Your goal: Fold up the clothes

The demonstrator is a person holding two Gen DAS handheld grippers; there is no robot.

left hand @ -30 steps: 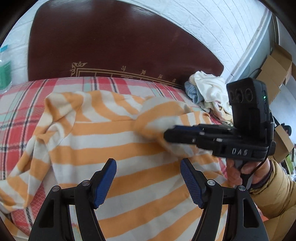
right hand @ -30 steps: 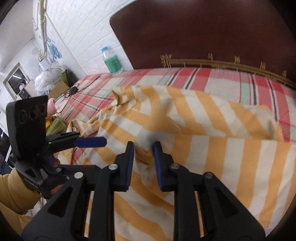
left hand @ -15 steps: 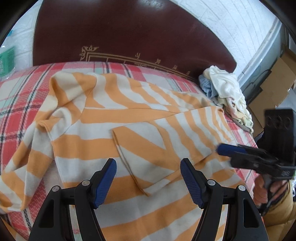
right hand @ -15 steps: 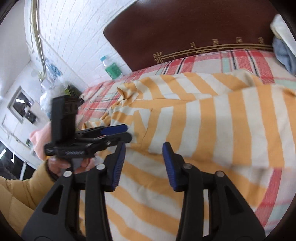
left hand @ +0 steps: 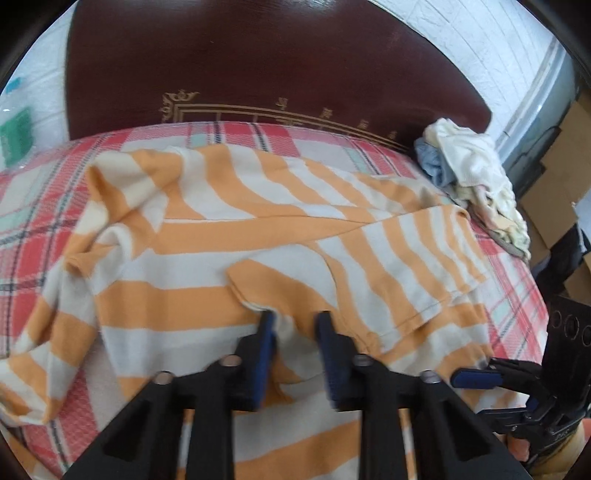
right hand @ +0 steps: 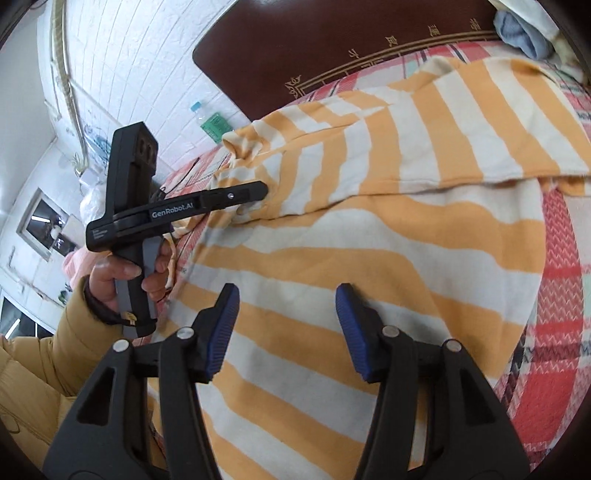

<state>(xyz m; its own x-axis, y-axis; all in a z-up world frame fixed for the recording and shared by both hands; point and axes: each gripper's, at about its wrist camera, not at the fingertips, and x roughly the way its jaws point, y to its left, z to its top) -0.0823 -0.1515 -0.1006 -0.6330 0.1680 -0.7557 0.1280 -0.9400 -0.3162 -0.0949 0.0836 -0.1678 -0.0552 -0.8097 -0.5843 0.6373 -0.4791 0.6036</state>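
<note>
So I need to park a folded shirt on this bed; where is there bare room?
Bare plaid bedcover shows left of the striped shirt, and a narrow band runs between the shirt and the headboard. The right head corner is crowded by the clothes pile. The shirt covers the middle.

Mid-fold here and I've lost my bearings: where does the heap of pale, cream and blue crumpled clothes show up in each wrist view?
Left wrist view: the heap of pale, cream and blue crumpled clothes lies upper right, on the red plaid bedspread by the headboard's end.
Right wrist view: only its blue-and-cream edge shows, top right corner.
Shared landmark: the dark brown headboard with gold trim.
</note>
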